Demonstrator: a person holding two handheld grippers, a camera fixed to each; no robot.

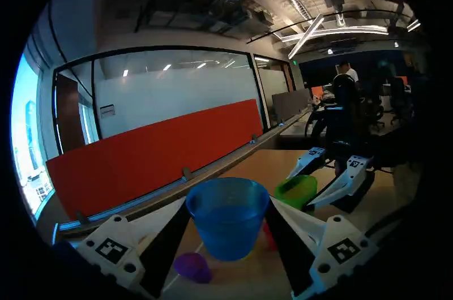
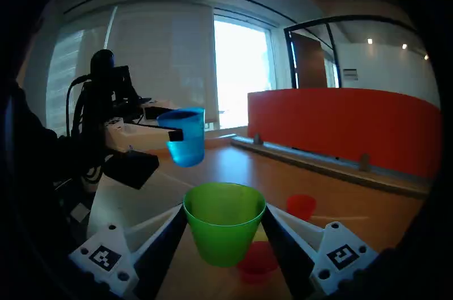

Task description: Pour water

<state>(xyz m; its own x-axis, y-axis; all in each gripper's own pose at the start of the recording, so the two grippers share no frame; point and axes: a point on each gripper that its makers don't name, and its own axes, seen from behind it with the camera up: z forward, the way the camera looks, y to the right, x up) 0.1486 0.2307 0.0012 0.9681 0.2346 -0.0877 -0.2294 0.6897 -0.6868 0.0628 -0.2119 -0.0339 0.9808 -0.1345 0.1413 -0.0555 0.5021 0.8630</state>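
A long wooden worktop (image 2: 351,198) fills the lower half of the right gripper view, backed at right by an orange partition (image 2: 351,124). Over it I hold two cups off the surface.

The left hand-held gripper (image 1: 227,209), at bottom centre of the left gripper view, is clamped on a blue cup (image 1: 227,218) with both fingers pressed to its sides. The cup stands upright, and its darker lower part suggests water (image 1: 229,238) inside.

The right hand-held gripper (image 2: 225,212), at bottom centre of the right gripper view, grips a green cup (image 2: 225,232) the same way. That cup is upright with its mouth open, and it looks empty. In that view the blue cup hangs to the upper left of the green one, higher and clearly apart from it.

Smaller cups sit on the worktop. A purple cup (image 1: 192,266) lies at the lower left of the left gripper view. One red cup (image 2: 300,205) stands right of the green cup and a second red cup (image 2: 257,260) lies low beneath it.

As I read it, this is the approach before the pour, since both cups are grasped and neither is tilted. The next move calls for bringing the blue rim over the green mouth, then tipping slowly while the green cup stays level. A rushed tilt or a poorly lined-up rim would likely send water onto the worktop and the loose cups below.
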